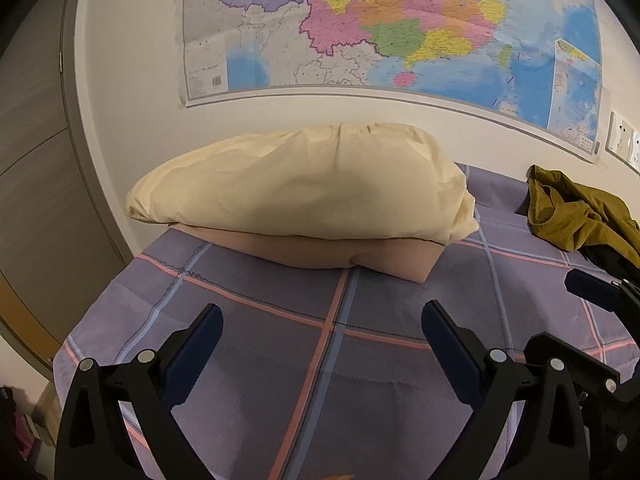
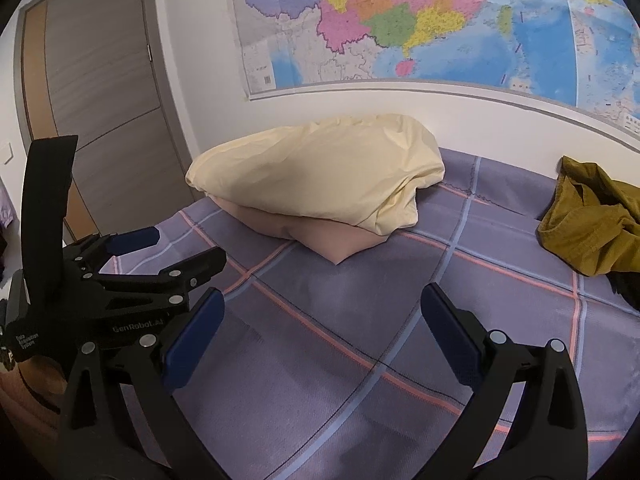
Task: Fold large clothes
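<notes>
The olive garment [image 2: 592, 224] lies crumpled in a heap on the bed [image 2: 360, 320], to the right of the yellow pillow [image 2: 320, 172] and close to the wall; it is bunched, with no clear hem or sleeve laid out, so folding has probably not begun. Something dark [image 2: 628, 288] shows just beneath it, too little to identify. The yellow pillow rests on a pink one [image 2: 340, 240] at the head of the bed, under a wall map [image 2: 420, 20], likely stacked there to leave the cover free. In front of the pillow the checked cover is bare and flat, which gives wide room to spread the garment. The left tongs [image 1: 322, 322] and the right tongs [image 2: 322, 306] both hover over that bare stretch, jaws spread wide with nothing between them, the left one beside the right in the right wrist view. The bed's left edge, left of the pillow, falls away toward a door [image 2: 100, 100], so room is tighter there
</notes>
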Tool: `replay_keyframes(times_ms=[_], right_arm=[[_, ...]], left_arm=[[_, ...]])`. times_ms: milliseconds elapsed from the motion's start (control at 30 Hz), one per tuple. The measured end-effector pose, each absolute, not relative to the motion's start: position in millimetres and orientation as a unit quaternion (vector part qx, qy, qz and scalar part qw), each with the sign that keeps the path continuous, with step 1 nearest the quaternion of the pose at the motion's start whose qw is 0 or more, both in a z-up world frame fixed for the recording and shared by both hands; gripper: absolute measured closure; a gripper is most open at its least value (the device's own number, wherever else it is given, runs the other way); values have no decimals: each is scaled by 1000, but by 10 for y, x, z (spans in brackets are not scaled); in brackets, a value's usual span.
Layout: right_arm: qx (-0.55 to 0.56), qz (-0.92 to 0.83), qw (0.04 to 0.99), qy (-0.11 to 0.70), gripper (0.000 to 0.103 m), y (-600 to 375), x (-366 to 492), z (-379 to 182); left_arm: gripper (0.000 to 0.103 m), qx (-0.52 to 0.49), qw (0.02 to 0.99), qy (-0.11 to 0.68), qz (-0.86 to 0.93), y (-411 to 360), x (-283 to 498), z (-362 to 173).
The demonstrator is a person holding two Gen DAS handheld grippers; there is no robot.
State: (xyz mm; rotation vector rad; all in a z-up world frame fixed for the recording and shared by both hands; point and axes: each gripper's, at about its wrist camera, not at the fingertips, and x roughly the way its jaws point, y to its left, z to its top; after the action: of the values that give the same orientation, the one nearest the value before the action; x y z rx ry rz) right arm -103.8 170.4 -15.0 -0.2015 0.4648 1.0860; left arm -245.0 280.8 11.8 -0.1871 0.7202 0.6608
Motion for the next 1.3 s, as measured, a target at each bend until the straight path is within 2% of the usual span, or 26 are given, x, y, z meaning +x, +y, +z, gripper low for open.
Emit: replay_keyframes(times_ms=[1300], right_arm=[[-77, 513, 823, 232, 6, 1591, -1081, -197]], left_arm=[[7, -83, 872, 361, 319, 2674, -2476, 37]])
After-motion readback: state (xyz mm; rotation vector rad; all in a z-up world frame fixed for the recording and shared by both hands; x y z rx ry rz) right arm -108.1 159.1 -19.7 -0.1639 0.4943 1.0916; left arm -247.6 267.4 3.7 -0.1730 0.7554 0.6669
